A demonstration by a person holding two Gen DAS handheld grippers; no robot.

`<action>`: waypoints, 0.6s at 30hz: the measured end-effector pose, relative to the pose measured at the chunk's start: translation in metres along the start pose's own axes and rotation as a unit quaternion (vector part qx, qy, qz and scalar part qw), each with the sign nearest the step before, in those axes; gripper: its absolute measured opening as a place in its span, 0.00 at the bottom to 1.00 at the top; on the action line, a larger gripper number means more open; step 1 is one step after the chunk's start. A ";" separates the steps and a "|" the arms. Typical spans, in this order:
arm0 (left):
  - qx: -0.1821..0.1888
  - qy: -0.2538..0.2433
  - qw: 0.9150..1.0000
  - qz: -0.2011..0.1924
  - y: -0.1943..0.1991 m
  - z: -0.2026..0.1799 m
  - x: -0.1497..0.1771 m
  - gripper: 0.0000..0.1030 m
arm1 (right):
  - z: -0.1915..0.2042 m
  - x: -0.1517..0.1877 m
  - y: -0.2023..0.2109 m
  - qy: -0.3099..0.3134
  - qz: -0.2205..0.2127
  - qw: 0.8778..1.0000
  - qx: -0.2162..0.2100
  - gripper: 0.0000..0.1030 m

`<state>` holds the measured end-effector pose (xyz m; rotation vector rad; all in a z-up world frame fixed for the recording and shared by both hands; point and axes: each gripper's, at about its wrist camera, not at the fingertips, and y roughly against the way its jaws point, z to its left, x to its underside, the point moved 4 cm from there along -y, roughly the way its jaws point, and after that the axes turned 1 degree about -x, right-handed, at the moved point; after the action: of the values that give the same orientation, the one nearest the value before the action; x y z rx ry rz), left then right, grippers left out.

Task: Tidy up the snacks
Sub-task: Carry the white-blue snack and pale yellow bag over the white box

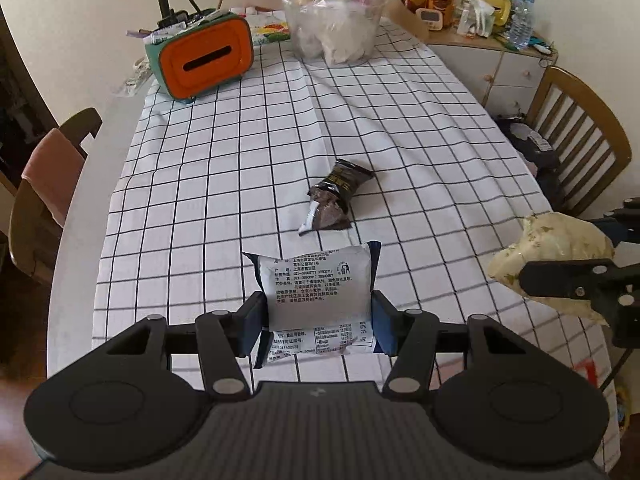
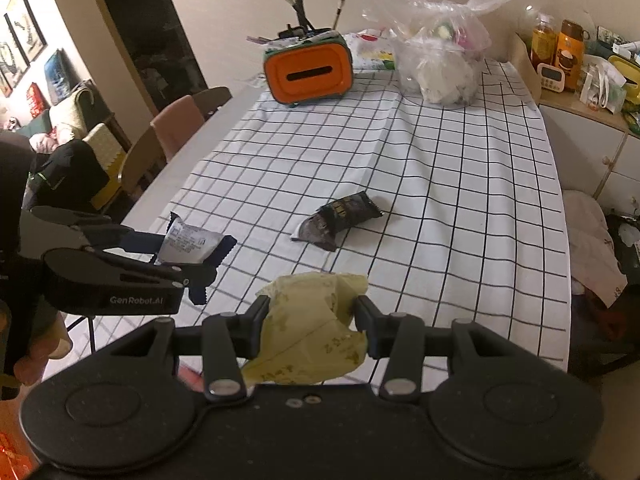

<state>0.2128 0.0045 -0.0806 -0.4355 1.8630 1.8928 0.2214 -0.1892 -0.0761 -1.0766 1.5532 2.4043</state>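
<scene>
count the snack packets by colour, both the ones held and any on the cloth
white and blue packet, held in the left gripper: 1
pale yellow packet, held in the right gripper: 1
dark brown packet, lying on the checked tablecloth: 1
total: 3

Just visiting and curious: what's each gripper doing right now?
Left gripper shut on white snack packet. Right gripper shut on yellow snack packet. Dark snack packet on checked tablecloth, nothing blocking it.
</scene>
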 end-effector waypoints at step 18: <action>0.029 -0.017 0.999 0.027 0.045 -0.036 0.079 0.54 | 0.026 0.069 0.039 0.031 0.026 0.999 -0.035 0.44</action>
<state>0.1193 -0.0239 -0.0845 -0.3352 1.9193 1.8634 0.1404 -0.2069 -0.0807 -1.1497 1.5449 2.4988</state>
